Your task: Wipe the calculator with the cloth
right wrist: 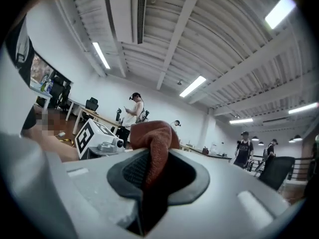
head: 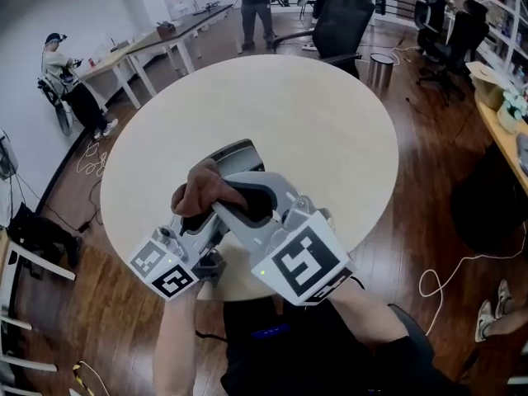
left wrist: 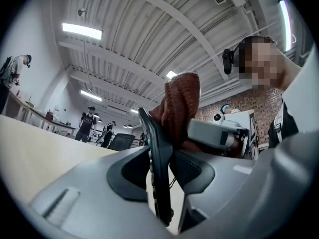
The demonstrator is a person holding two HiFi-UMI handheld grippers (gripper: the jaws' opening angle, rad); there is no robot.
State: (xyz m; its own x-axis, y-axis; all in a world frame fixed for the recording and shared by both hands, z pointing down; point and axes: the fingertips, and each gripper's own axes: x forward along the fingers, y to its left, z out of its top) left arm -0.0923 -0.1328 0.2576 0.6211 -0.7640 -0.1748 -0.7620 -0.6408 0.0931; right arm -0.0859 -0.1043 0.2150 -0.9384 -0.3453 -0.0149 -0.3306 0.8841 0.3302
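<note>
Grippers, one in each of my hands, meet in the air above the near edge of a round pale worktop (head: 330, 122). In the head view my left forearm (head: 177, 337) and right forearm (head: 363, 304) rise from the bottom of the picture and angle in toward each other. The grippers form a narrow V, with the marker cubes nearest me and the tips close together.

The left gripper (left wrist: 162, 172) points away from me and a little upward. It is tilted so that the calculator (left wrist: 155, 148) stands on edge between its jaws. Those jaws are partly closed and press on the two flat faces of the slim dark calculator, which is lifted clear of the worktop. In the head view the calculator's far end shows as a grey slab just beyond the grippers.

The right gripper (right wrist: 157, 177) is held about level and comes in from the right, above the left one. Its jaws are pinched together on a fold of the reddish-brown cloth (right wrist: 154, 133), which bunches up past the tips. In the left gripper view the bunched cloth lies against the calculator's upper end, on the side facing the right gripper.

Beyond the worktop are a wooden floor (head: 429, 180), a black office chair (head: 342, 23) and people (head: 256, 7) standing near long desks (head: 148, 48).
</note>
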